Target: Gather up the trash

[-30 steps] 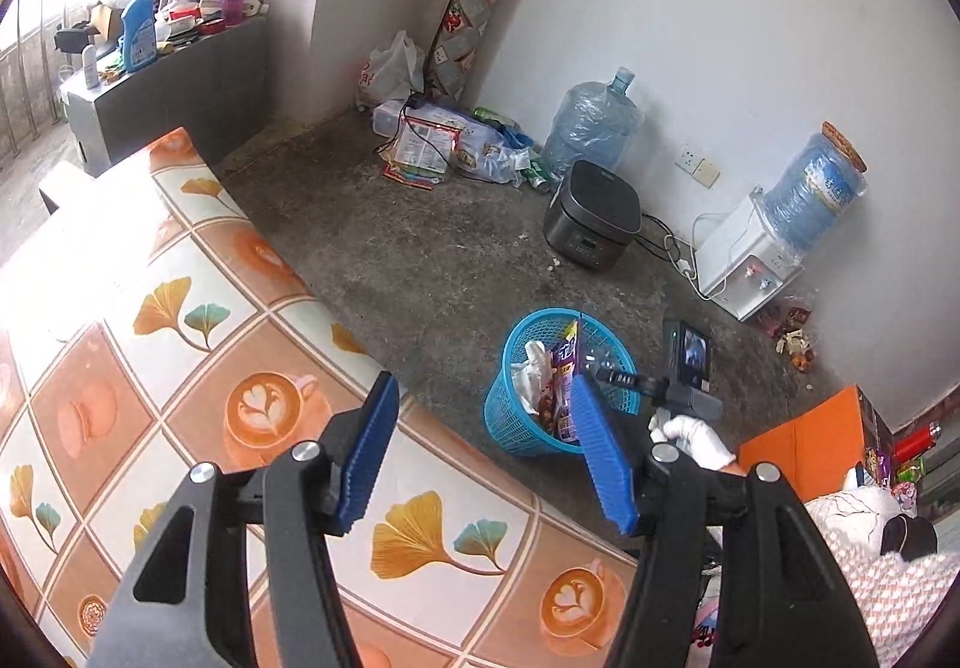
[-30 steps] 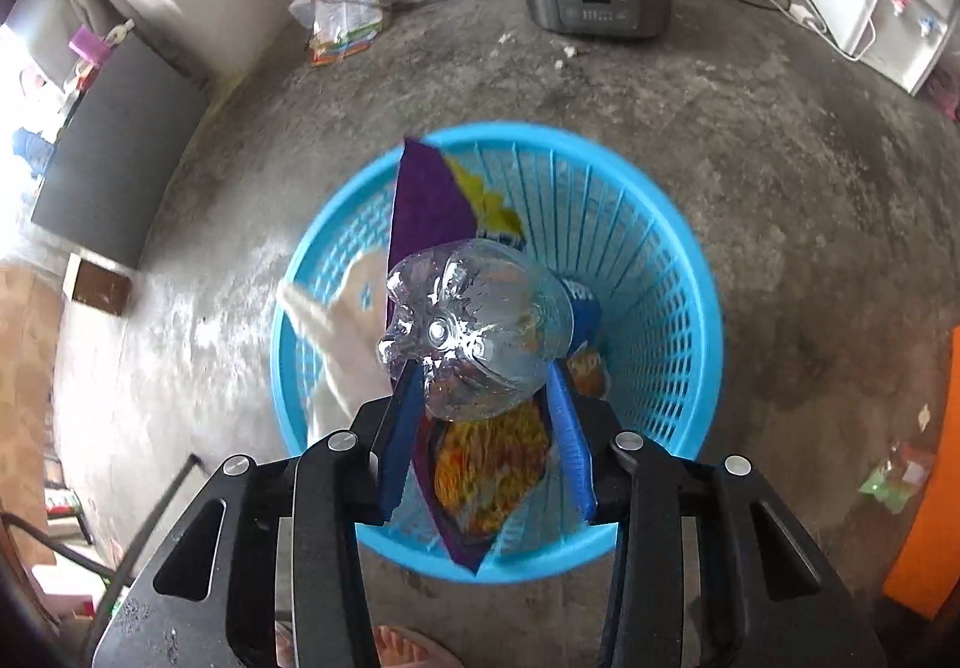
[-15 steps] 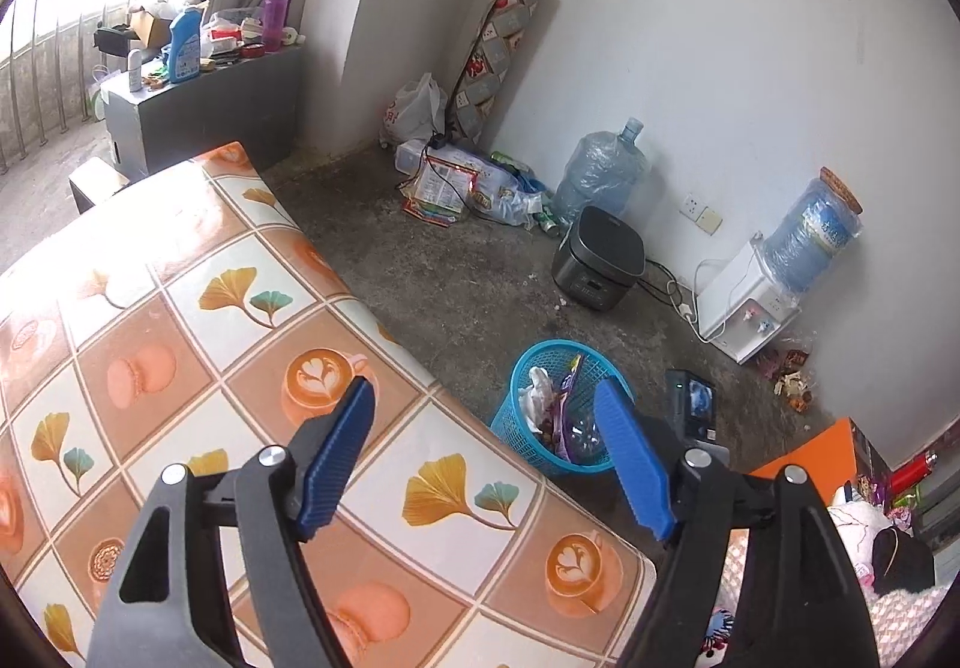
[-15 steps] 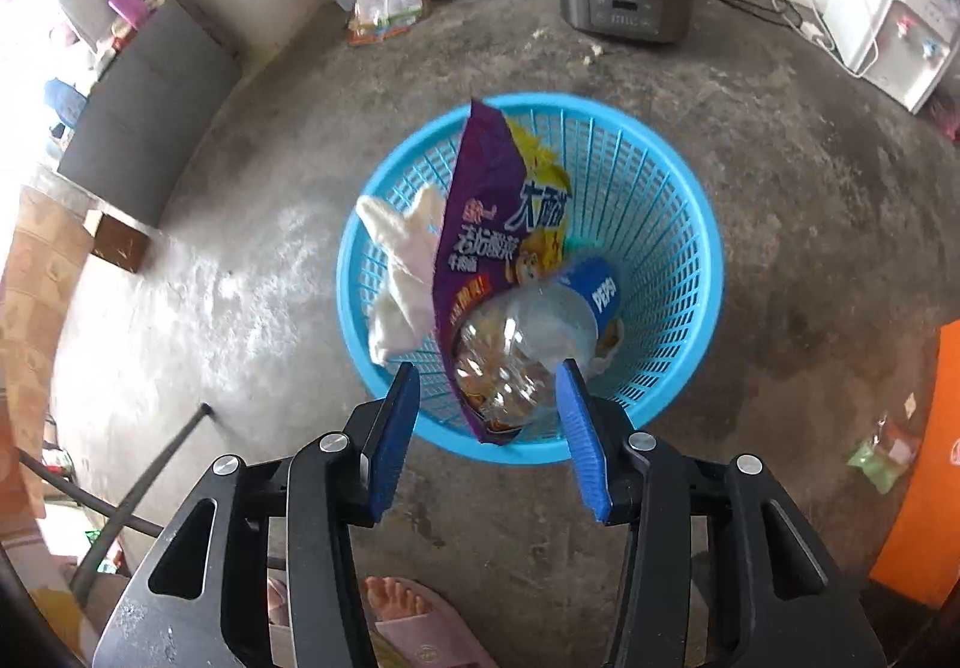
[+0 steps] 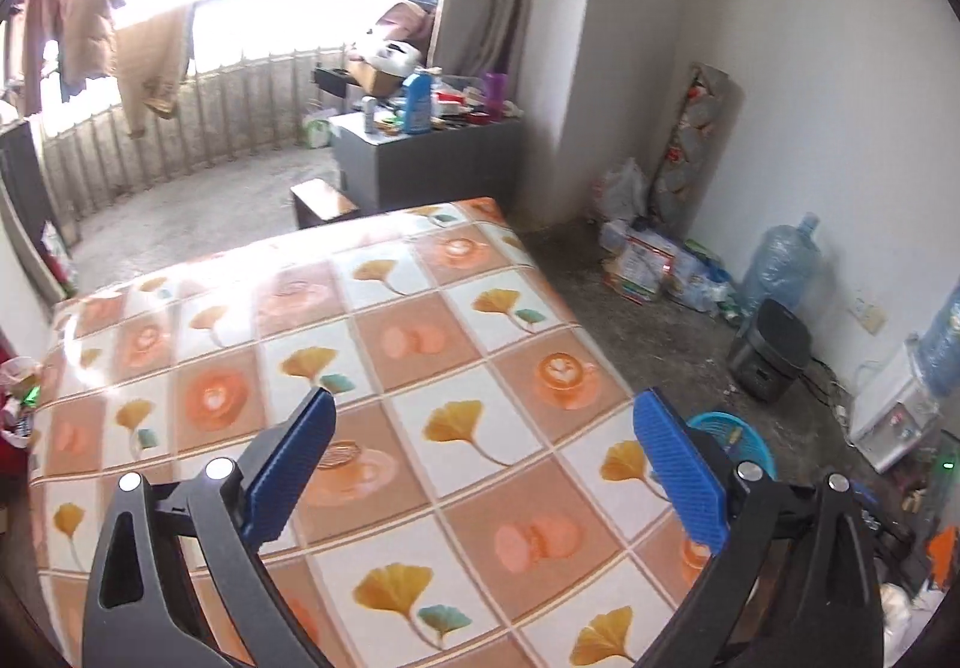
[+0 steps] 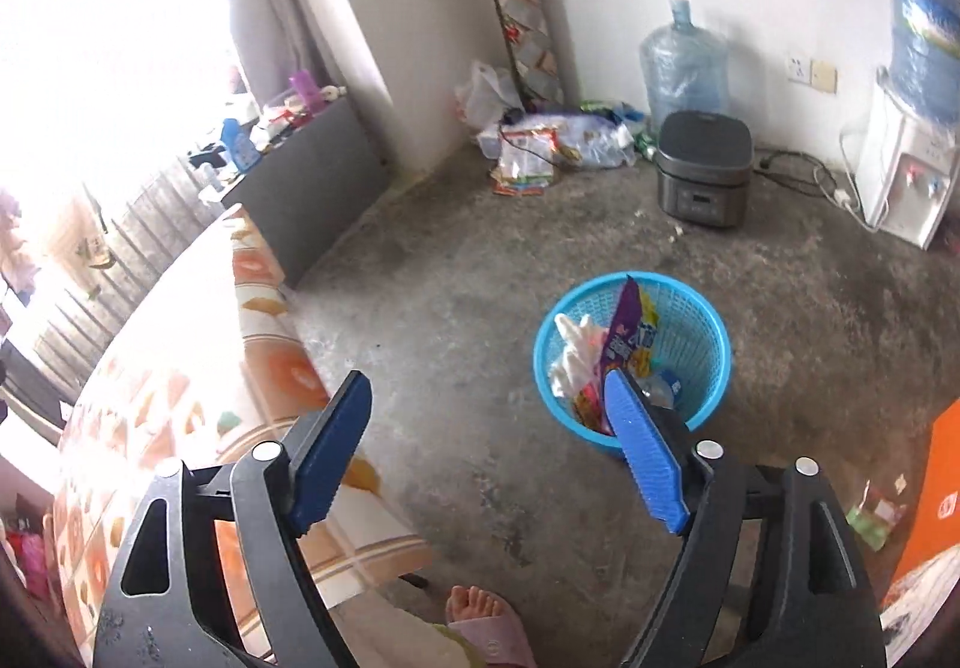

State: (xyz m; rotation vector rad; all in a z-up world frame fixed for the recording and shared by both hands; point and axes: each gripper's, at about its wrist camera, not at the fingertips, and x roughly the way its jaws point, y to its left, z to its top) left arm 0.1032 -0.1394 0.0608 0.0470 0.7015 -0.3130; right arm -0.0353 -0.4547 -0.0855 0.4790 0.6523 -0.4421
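Note:
A blue plastic basket [image 6: 702, 332] stands on the concrete floor and holds a purple snack bag [image 6: 624, 329], white crumpled plastic [image 6: 573, 350] and a clear bottle [image 6: 660, 389]. My right gripper [image 6: 489, 431] is open and empty, raised above the floor to the left of the basket. My left gripper [image 5: 480, 443] is open and empty above the table with the tiled leaf-and-coffee cloth [image 5: 420, 332]. The basket shows small in the left wrist view [image 5: 735, 437], just past the table's right edge.
A dark rice cooker [image 6: 705, 167], a water jug [image 6: 684, 62], a water dispenser [image 6: 900, 176] and a pile of bags [image 6: 552, 140] line the far wall. A grey cabinet [image 5: 426, 161] stands beyond the table. A foot in a sandal [image 6: 486, 629] is below my right gripper.
The right gripper let the clear bottle drop into the basket, opened wide and pulled up and back. The left gripper rose and swung left over the table.

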